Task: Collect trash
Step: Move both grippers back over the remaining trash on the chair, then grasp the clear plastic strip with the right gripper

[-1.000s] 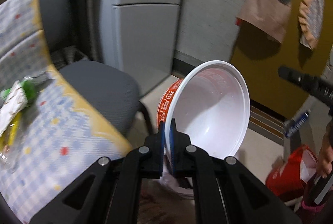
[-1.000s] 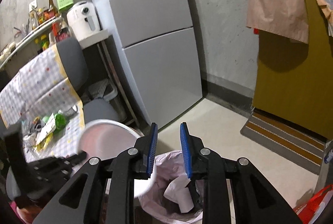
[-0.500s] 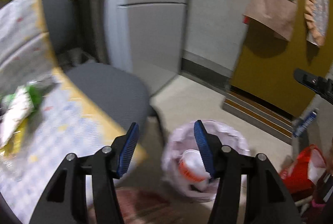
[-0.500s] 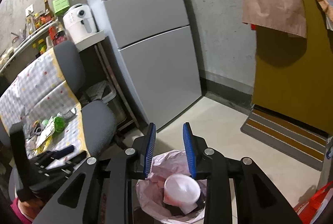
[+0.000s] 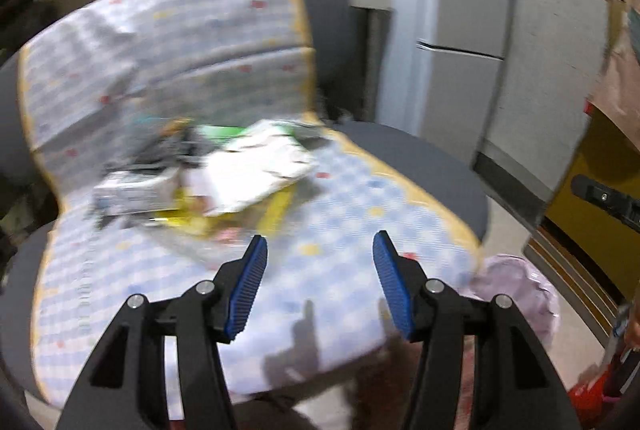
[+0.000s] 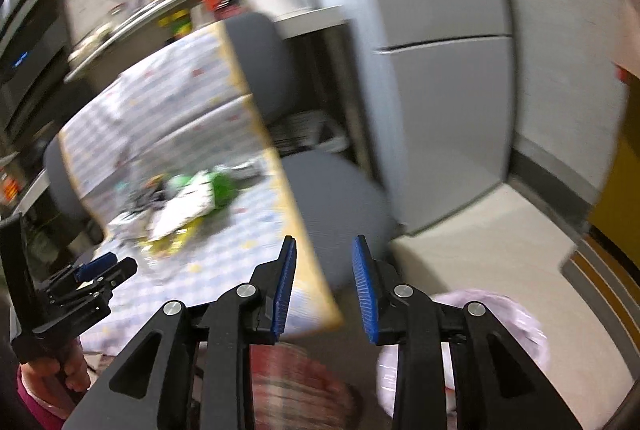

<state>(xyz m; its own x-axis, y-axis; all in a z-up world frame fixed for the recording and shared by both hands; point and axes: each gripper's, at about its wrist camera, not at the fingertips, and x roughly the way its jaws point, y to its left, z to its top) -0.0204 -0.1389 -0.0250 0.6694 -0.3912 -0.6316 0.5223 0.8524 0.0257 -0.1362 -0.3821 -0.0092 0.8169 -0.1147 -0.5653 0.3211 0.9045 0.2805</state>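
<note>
- Wrappers (image 5: 256,166) are lying heaped on the checkered chair cover (image 5: 344,222).
- Left gripper (image 5: 318,284) is hovering above, fingers apart, empty.
- Right gripper (image 6: 323,284) fingers are parted, empty.

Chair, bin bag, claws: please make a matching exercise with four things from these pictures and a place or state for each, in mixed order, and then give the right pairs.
Things:
1. wrappers
2. bin bag
3. left claw
4. fridge

Places or states:
A. open, nothing between the pads
B. piled on the chair's checked cover
C. behind the chair, against the wall
D. on the floor beside the chair

Pairs: 1-B, 2-D, 3-A, 4-C
</note>
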